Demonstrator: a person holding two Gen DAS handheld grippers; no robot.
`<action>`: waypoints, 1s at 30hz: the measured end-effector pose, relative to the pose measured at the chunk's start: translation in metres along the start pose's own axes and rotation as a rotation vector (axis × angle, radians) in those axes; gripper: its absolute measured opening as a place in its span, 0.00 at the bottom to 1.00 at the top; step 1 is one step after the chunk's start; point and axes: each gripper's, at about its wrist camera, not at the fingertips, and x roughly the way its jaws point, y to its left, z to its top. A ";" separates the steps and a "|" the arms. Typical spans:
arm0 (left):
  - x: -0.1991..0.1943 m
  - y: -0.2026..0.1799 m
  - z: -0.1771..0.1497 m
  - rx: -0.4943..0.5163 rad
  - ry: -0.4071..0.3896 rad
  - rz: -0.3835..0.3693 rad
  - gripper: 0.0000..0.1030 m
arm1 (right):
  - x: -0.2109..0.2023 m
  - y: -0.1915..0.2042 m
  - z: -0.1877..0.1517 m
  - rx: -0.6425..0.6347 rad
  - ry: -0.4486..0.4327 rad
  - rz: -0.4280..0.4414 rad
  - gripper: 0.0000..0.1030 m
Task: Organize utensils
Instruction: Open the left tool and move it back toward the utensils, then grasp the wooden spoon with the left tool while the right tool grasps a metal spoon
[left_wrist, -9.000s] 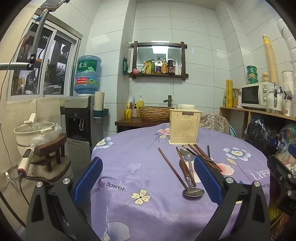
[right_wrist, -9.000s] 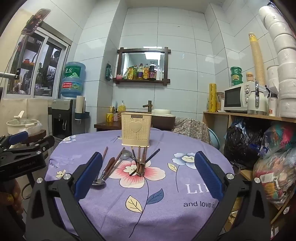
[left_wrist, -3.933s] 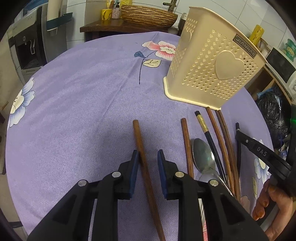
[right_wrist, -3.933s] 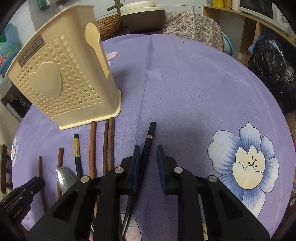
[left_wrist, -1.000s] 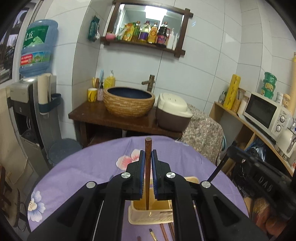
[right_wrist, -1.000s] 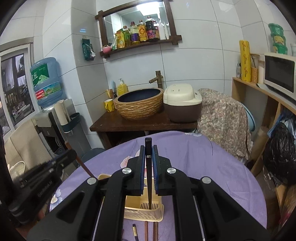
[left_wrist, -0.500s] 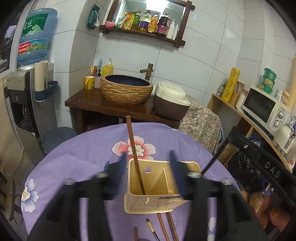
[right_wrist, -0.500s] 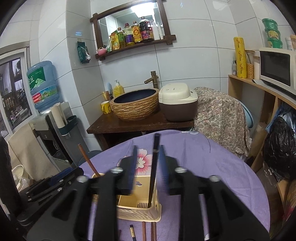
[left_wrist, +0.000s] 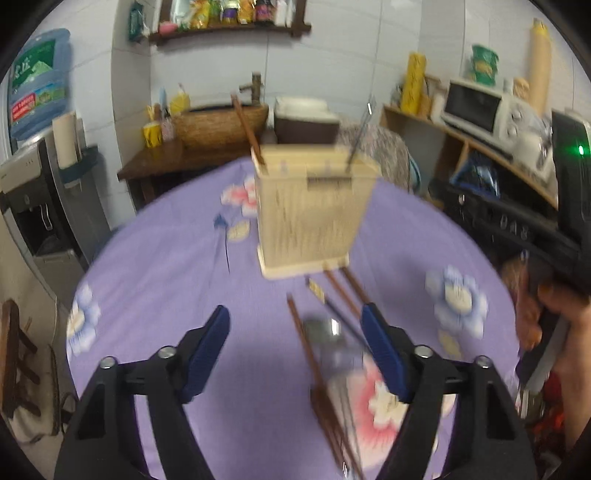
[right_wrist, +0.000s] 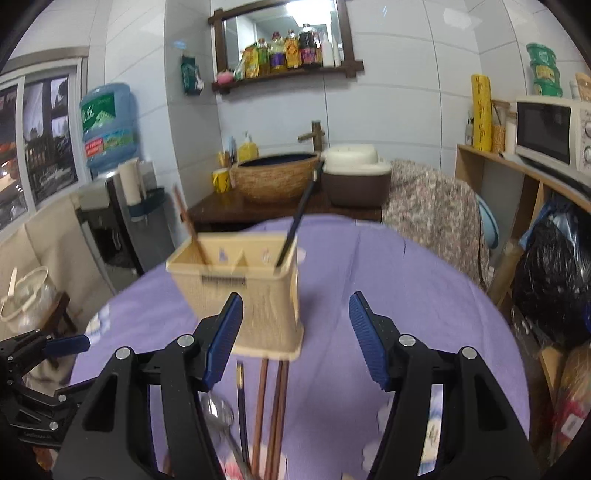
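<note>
My left tongs stand released and empty; my right tongs are opening, nothing between them; two chopsticks lean in the basket on the worktop.

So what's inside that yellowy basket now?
Two chopsticks stand in the basket: a brown one on its left and a black one on its right. Their bottom ends are hidden by the walls, along with anything lower down.

utensil holder motion-blurred, spoon smeared
</note>
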 end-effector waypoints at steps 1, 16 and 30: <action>0.002 -0.002 -0.010 0.007 0.024 -0.004 0.58 | -0.002 0.000 -0.014 -0.005 0.018 -0.012 0.59; 0.037 -0.021 -0.090 -0.096 0.217 -0.070 0.23 | -0.027 0.018 -0.106 -0.067 0.089 -0.043 0.59; 0.048 0.010 -0.082 -0.135 0.235 -0.047 0.22 | -0.015 0.033 -0.101 -0.139 0.136 -0.006 0.59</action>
